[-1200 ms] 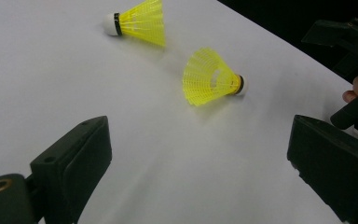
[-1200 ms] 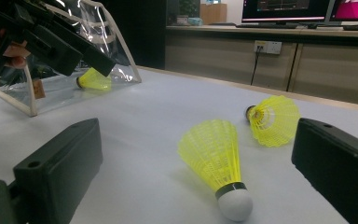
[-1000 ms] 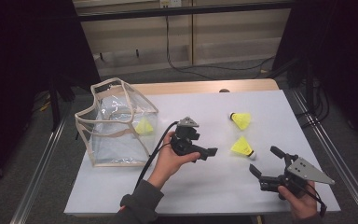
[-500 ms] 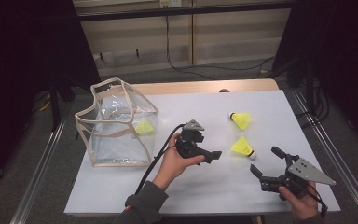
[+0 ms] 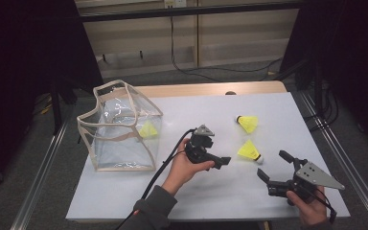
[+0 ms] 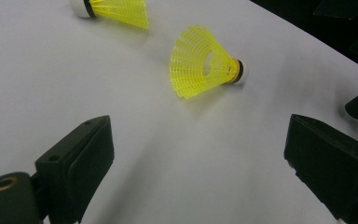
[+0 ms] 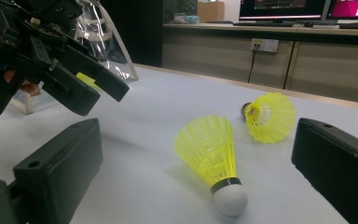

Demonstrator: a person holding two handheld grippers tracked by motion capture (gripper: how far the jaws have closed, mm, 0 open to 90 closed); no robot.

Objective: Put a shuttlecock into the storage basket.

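Both grippers, left (image 5: 220, 162) and right (image 5: 273, 165), hovered with jaws apart over the white table (image 5: 196, 201); the nearer yellow plastic shuttlecock (image 5: 249, 151) lay between them. From the left gripper (image 6: 196, 158), that shuttlecock (image 6: 205, 63) lay ahead, untouched. From the right gripper (image 7: 196, 154), it (image 7: 212, 154) lay on its side between the spread jaws, unclamped.

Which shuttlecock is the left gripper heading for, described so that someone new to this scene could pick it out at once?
On the white table, two yellow shuttlecocks lie in the open, right of the clear bag. The one meant is the nearer shuttlecock, lying just ahead of the open left gripper and aimed at by the right gripper. Its white cork points towards the person, whereas the farther shuttlecock lies nearer the table's back edge.
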